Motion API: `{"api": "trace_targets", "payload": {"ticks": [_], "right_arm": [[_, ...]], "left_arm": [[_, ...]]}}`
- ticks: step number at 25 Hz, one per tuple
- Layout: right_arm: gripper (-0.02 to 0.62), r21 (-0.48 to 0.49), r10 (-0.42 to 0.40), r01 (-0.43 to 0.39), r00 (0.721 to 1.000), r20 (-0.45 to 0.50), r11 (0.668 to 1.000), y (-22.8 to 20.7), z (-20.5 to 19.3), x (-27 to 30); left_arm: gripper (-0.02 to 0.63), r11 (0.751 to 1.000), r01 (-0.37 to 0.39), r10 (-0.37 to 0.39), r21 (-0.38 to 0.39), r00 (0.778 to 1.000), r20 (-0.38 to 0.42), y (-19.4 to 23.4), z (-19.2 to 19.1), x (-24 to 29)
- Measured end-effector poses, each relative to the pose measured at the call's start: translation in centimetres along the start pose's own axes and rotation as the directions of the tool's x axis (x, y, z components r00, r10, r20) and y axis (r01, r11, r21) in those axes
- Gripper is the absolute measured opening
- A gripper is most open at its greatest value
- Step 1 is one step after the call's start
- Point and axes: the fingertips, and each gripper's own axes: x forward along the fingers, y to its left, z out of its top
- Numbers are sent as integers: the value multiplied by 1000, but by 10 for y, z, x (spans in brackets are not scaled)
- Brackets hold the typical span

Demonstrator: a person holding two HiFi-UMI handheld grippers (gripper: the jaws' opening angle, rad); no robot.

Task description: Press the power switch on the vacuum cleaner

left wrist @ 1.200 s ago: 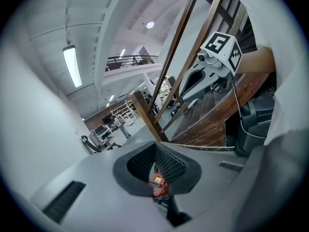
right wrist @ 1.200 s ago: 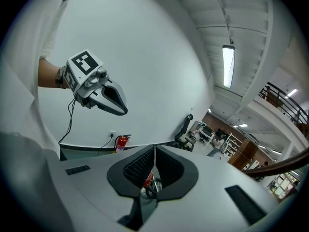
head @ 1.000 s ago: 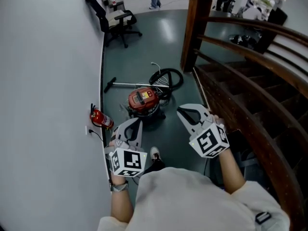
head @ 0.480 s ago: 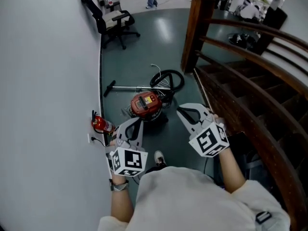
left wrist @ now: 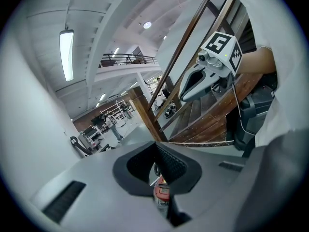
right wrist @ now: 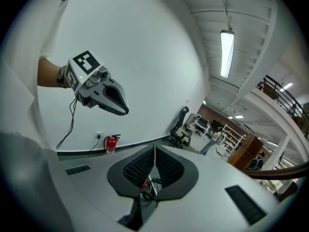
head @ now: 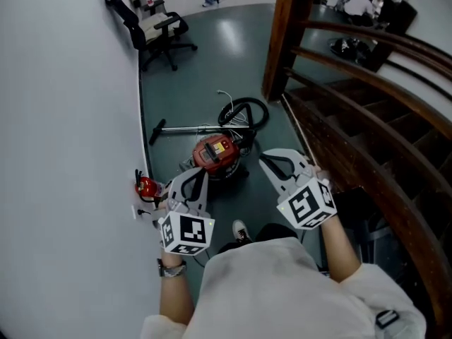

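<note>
The vacuum cleaner (head: 215, 154) is a red canister with a black base, standing on the dark green floor ahead of me. Its black hose (head: 244, 111) coils behind it and its wand (head: 185, 127) lies to the left. My left gripper (head: 200, 175) hangs above the floor just left of the canister, shut and empty. My right gripper (head: 268, 162) is held just right of it, also shut on nothing. Neither touches the vacuum. A sliver of the red canister (left wrist: 162, 192) shows below the closed left gripper (left wrist: 155, 146). The right gripper (right wrist: 154, 150) shows only a thin slit.
A white wall (head: 63, 119) runs along the left, with a red fire extinguisher (head: 147, 187) and a plugged socket at its foot. A wooden staircase railing (head: 367, 119) and post (head: 286, 34) close off the right. A black office chair (head: 157, 28) stands farther back.
The view has crept forward: the vacuum and fire extinguisher sit slightly lower and nearer, and my shoe has stepped ahead. Both grippers keep the same shut pose.
</note>
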Motion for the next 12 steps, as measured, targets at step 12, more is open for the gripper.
{"api": "trace_targets", "payload": {"ticks": [12], "right_arm": [[31, 27, 9, -8, 999, -50, 1000, -8, -15, 30]], "left_arm": [[-2, 998, 61, -61, -26, 998, -30, 9, -24, 32]]}}
